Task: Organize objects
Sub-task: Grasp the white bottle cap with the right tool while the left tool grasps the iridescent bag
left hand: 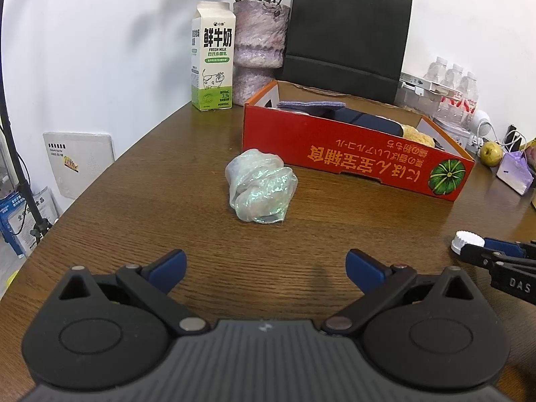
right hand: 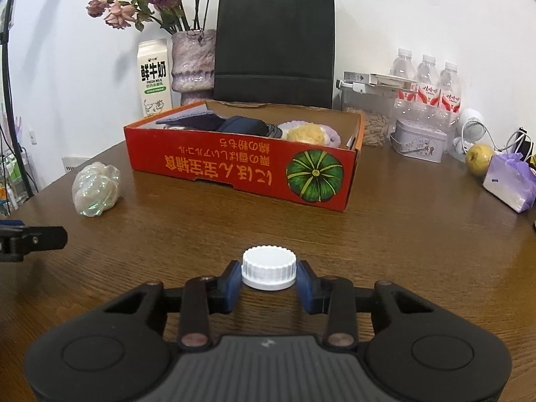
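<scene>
Right gripper [right hand: 269, 276] fingers pinching ridged white cap [right hand: 269, 269], left gripper [left hand: 266, 263] fingers spread

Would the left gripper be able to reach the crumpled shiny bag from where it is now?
Probably yes: the left gripper has its jaws wide open, pointed straight at the shiny bag, with only bare table between them.

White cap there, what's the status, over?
Right gripper shut on white cap, low over table. Left gripper open, empty. Red box ahead, path clear.
</scene>
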Available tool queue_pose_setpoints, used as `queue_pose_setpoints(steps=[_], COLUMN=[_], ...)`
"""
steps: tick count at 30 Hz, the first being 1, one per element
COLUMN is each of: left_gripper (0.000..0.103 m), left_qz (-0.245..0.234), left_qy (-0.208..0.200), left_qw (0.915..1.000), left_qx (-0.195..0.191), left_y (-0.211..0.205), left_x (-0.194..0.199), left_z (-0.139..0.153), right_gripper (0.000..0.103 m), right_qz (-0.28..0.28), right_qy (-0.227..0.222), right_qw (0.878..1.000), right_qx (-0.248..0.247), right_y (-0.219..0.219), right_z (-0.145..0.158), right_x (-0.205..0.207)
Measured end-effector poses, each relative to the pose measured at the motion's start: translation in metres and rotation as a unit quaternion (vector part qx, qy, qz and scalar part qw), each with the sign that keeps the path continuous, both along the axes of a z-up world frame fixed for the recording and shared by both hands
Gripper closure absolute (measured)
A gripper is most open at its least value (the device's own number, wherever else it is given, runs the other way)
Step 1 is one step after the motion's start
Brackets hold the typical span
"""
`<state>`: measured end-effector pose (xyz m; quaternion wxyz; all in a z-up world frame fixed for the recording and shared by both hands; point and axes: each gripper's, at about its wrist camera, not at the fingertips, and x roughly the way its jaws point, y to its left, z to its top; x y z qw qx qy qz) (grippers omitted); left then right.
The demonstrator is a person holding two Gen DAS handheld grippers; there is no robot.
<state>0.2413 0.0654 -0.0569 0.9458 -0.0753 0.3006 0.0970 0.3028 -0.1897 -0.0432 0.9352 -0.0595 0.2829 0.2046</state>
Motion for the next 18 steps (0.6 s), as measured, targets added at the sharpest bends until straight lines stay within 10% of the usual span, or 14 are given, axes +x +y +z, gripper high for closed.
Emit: queue_pose_setpoints(steps=[15, 16, 17, 18], left_gripper=[0.001, 0.018, 0.062, 0.069], left_qz=[0.049, 0.041, 0.027, 0.009], left_qy=[0.024, 0.017, 0.017, 0.025], left_qw=[0.9966, 0.9975, 0.9985, 0.9992], left_qx=[0.061, 0.055, 0.045, 0.029], left_y=[0.006, 0.008, 0.01, 0.012], left_x=[0.085, 0.086, 0.087, 0.086], left_z=[0.006, 0.004, 0.003, 0.002], right_gripper=[0.068, 0.068, 0.068, 0.068], right_qz=[0.004, 0.004, 0.004, 0.005], right_qy=[0.002, 0.003, 0.004, 0.005], right_qw=[1.0, 1.0, 1.0, 1.0], right_qx=[0.007, 0.007, 0.007, 0.007], right_y=[-0.001, -0.001, -0.001, -0.001], right_z=[0.0, 0.0, 0.0, 0.0], right_x=[0.0, 0.0, 0.001, 0.002])
